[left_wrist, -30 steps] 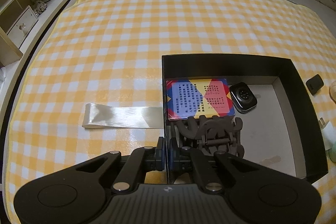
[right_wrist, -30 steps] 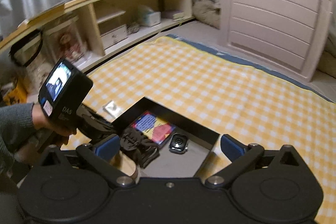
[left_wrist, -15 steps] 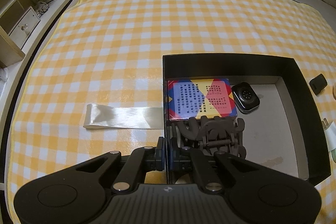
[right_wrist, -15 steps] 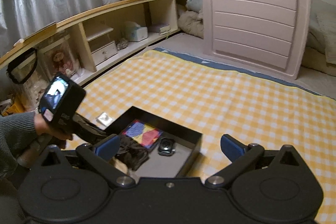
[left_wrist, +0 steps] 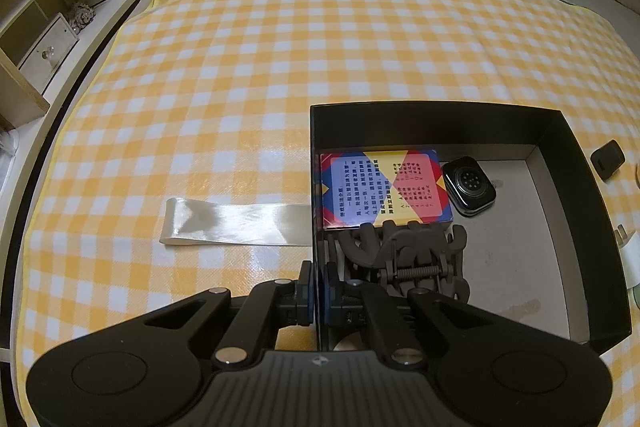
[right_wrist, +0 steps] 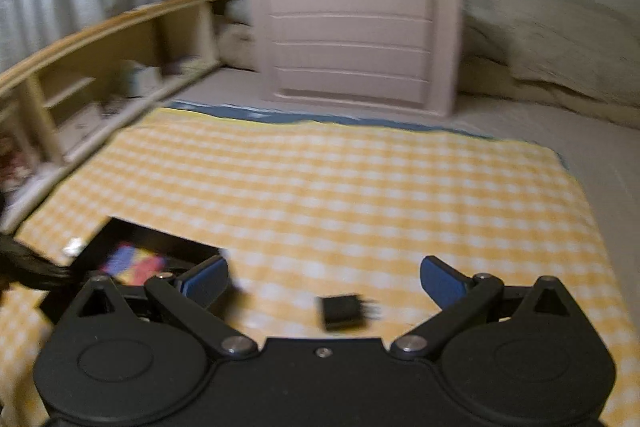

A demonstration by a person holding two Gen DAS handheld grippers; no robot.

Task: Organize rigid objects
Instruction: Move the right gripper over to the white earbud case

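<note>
Out on the yellow checked cloth (left_wrist: 240, 75) that covers the bed lies a pale satin ribbon (left_wrist: 236, 222), its right end running up to the left wall of the black box (left_wrist: 436, 115). The left gripper (left_wrist: 317, 290) is pressed together on that same wall near the box's near left corner, one pad outside and one inside, which looks like a way of keeping the light box from sliding while things are dropped in.

Inside, the sorted pieces are packed along the left side: a colourful card box (left_wrist: 386, 187) against the wall, a dark hair claw clip (left_wrist: 404, 259) just in front of it, and a black smartwatch body (left_wrist: 469, 186) lying back-up, touching the card box's right edge. The right half of the floor is bare.

Further right, the right gripper (right_wrist: 323, 277) is spread wide with nothing between its pads. A small black plug adapter (right_wrist: 345, 311) sits on the cloth just beyond the box's right wall, in line with that gap, probably the next piece to be collected. The right view is blurred.
</note>
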